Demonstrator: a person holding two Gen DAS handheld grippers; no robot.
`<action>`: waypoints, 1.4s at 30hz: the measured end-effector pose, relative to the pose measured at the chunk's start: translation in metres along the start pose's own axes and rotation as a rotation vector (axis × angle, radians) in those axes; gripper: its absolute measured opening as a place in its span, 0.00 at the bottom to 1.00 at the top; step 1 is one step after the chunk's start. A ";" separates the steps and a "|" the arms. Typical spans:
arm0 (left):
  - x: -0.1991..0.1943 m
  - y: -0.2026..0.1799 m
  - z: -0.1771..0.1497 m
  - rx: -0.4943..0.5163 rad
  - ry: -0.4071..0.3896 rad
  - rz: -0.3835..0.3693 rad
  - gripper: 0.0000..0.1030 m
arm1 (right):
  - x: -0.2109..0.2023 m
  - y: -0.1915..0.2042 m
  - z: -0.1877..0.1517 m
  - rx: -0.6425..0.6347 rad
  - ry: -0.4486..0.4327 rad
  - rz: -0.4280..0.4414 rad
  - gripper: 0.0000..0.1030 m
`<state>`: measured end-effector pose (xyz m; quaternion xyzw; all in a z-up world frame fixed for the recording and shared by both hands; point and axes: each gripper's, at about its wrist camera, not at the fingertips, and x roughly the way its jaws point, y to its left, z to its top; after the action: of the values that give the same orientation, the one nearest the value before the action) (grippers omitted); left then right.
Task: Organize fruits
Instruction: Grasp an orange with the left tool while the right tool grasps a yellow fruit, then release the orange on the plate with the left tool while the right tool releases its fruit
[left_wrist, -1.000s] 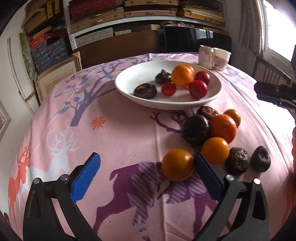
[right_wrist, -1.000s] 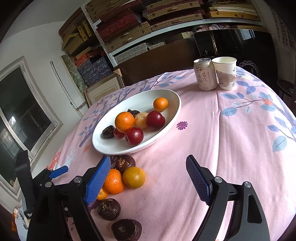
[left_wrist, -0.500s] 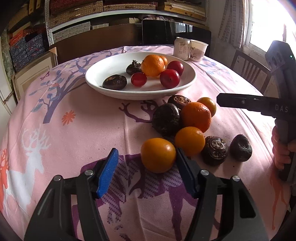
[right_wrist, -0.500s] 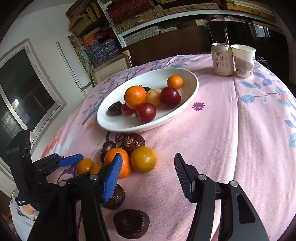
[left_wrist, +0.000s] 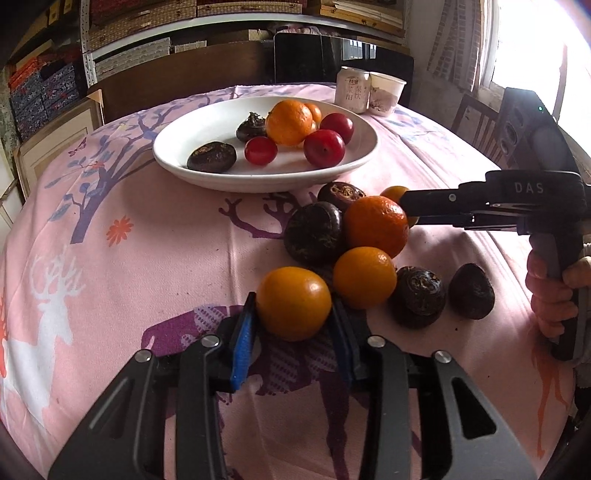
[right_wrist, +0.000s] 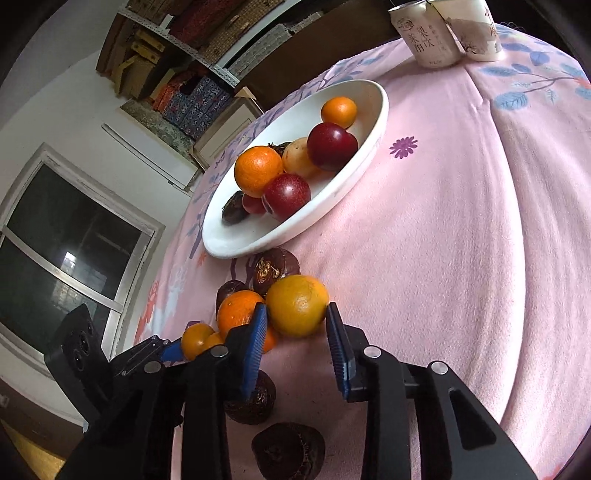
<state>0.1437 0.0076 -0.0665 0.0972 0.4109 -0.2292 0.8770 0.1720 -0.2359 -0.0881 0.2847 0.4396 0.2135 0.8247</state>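
Note:
A white bowl (left_wrist: 184, 168) (right_wrist: 373, 147) holds oranges, red plums and dark fruits. Loose oranges and dark brown fruits lie on the pink cloth in front of it. My left gripper (left_wrist: 293, 314) has its blue pads against both sides of the nearest orange (left_wrist: 293, 308), which rests on the cloth. My right gripper (right_wrist: 297, 319) has its pads touching both sides of a yellow-orange fruit (right_wrist: 297, 304), also on the cloth. The right gripper also shows in the left wrist view (left_wrist: 413, 208), reaching in beside a large orange (left_wrist: 376, 225).
A drink can (left_wrist: 352, 94) (right_wrist: 424, 35) and a paper cup (left_wrist: 386, 92) stand behind the bowl. Two dark fruits (left_wrist: 419, 295) (left_wrist: 472, 291) lie at the right of the pile. Shelves, a chair and windows surround the round table.
Both grippers moved forward and closed in: the left pads now press on the nearest orange, the right pads on the yellow-orange fruit. The right gripper dropped lower toward the pile.

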 end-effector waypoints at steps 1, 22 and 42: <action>-0.002 0.001 0.001 -0.006 -0.010 0.005 0.36 | -0.001 0.001 0.000 -0.002 -0.008 -0.008 0.32; 0.020 0.061 0.126 -0.154 -0.143 0.092 0.39 | -0.003 0.029 0.080 -0.103 -0.174 -0.079 0.33; -0.010 0.040 0.061 -0.139 -0.187 0.182 0.95 | -0.024 0.011 0.047 -0.084 -0.189 -0.073 0.62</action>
<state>0.1987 0.0243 -0.0206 0.0511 0.3320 -0.1279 0.9332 0.1976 -0.2556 -0.0451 0.2525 0.3607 0.1737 0.8809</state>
